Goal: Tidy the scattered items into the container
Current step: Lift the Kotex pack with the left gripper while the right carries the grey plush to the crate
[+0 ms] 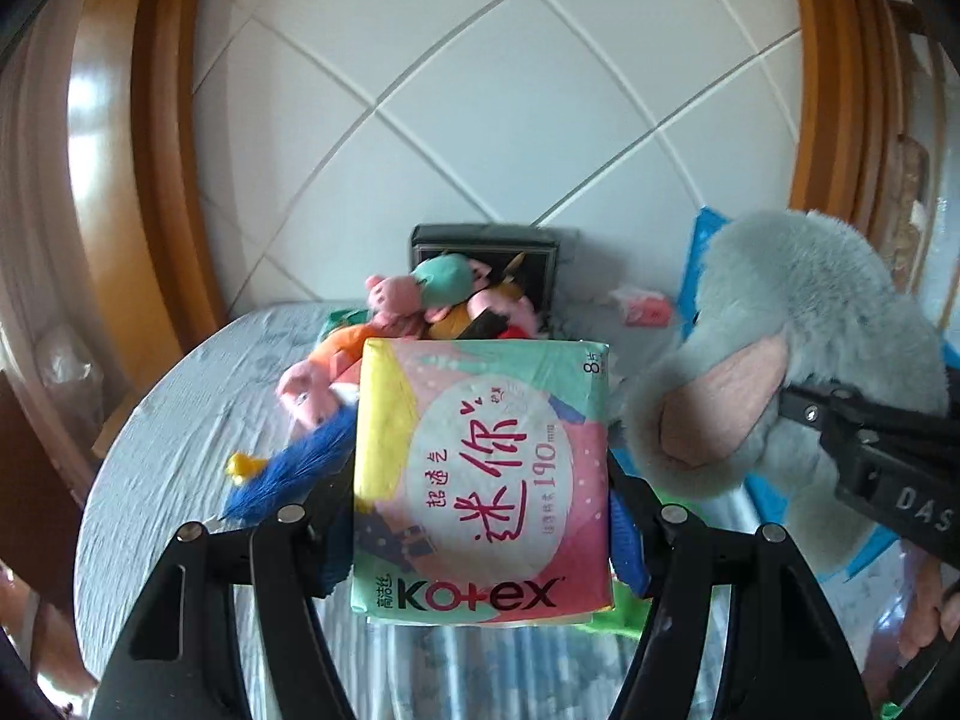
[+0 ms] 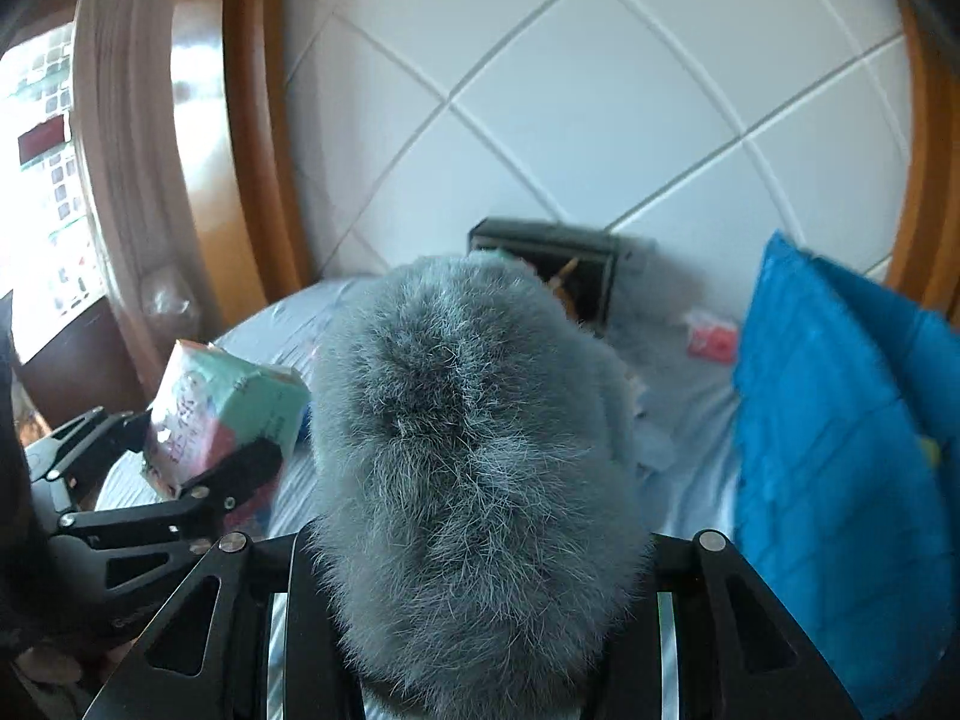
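My left gripper (image 1: 480, 510) is shut on a colourful Kotex pad pack (image 1: 480, 480), held above the bed; the pack also shows in the right wrist view (image 2: 216, 414). My right gripper (image 2: 474, 564) is shut on a grey fluffy slipper (image 2: 468, 450), which fills that view; in the left wrist view the slipper (image 1: 798, 330) hangs at the right with its pink insole showing. A dark box (image 1: 540, 264) stands at the back against the padded headboard, with plush toys (image 1: 420, 294) in it and spilling out in front. The box also shows behind the slipper (image 2: 588, 264).
A blue-and-yellow plush toy (image 1: 288, 474) and a pink one (image 1: 306, 390) lie on the pale blue sheet (image 1: 180, 420). A blue pillow (image 2: 840, 450) lies at the right. A small red packet (image 2: 711, 339) lies near the box. Wooden bed frame curves on both sides.
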The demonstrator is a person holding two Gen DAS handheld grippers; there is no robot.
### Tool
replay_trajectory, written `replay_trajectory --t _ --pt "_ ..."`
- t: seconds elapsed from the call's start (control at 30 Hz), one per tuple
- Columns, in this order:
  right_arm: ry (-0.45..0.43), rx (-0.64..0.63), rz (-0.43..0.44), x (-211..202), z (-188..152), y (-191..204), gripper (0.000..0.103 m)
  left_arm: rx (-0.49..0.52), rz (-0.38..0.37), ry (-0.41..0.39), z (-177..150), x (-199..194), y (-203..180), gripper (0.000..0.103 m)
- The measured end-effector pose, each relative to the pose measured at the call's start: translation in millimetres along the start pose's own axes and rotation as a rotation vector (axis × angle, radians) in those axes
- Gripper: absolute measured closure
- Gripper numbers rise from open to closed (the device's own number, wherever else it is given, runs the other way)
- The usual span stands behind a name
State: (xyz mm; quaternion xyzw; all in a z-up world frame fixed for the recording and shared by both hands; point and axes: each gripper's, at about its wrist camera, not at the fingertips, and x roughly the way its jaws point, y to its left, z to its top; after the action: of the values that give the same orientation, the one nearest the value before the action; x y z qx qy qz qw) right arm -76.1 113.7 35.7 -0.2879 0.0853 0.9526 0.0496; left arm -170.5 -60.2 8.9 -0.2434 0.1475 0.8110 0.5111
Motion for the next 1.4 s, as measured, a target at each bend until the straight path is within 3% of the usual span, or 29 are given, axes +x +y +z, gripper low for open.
replay_trajectory --t 0.13,0.17,0.37,0.57,0.67,0.8,0.87,0.97,1.1,1.27,1.4 --pt "-0.063 -0.003 -0.051 -41.3 12.4 -12.0 0.067 0.043 -0.046 -0.038 14.1 -11.1 -22.8 0.037" --pt "-0.078 -0.023 -0.018 -48.7 14.0 -16.3 0.067 0.058 -0.061 -0.050 19.8 -13.8 -32.9 0.037" --pt "-0.152 0.018 -0.093 -96.6 23.9 -65.3 0.067 0.105 -0.136 -0.092 44.1 -18.6 -93.1 0.037" --pt "-0.204 0.037 -0.159 -138.7 27.6 -148.6 0.067 0.119 -0.209 -0.097 73.9 -8.7 -186.0 0.037" --pt "-0.219 0.032 -0.196 -156.2 29.5 -208.7 0.067 0.123 -0.245 -0.094 88.4 -4.8 -236.0 0.037" --pt "-0.200 0.041 -0.213 -166.0 30.5 -282.2 0.067 0.138 -0.315 -0.038 110.2 11.3 -318.4 0.037" --pt "-0.176 0.038 -0.222 -164.7 30.3 -311.1 0.067 0.149 -0.306 -0.014 115.7 22.6 -353.3 0.037" --pt "-0.098 0.034 -0.223 -142.6 31.6 -356.9 0.067 0.171 -0.296 0.080 121.6 54.6 -400.2 0.037" --pt "0.032 0.068 -0.215 -101.0 23.2 -413.7 0.067 0.196 -0.224 0.279 119.7 123.0 -449.2 0.037" --pt "0.231 0.082 -0.192 -29.2 2.0 -454.7 0.067 0.254 -0.136 0.512 87.7 202.6 -478.1 0.037" --pt "0.364 0.057 -0.168 16.3 -28.7 -460.1 0.067 0.284 -0.077 0.639 53.0 243.6 -478.0 0.037"
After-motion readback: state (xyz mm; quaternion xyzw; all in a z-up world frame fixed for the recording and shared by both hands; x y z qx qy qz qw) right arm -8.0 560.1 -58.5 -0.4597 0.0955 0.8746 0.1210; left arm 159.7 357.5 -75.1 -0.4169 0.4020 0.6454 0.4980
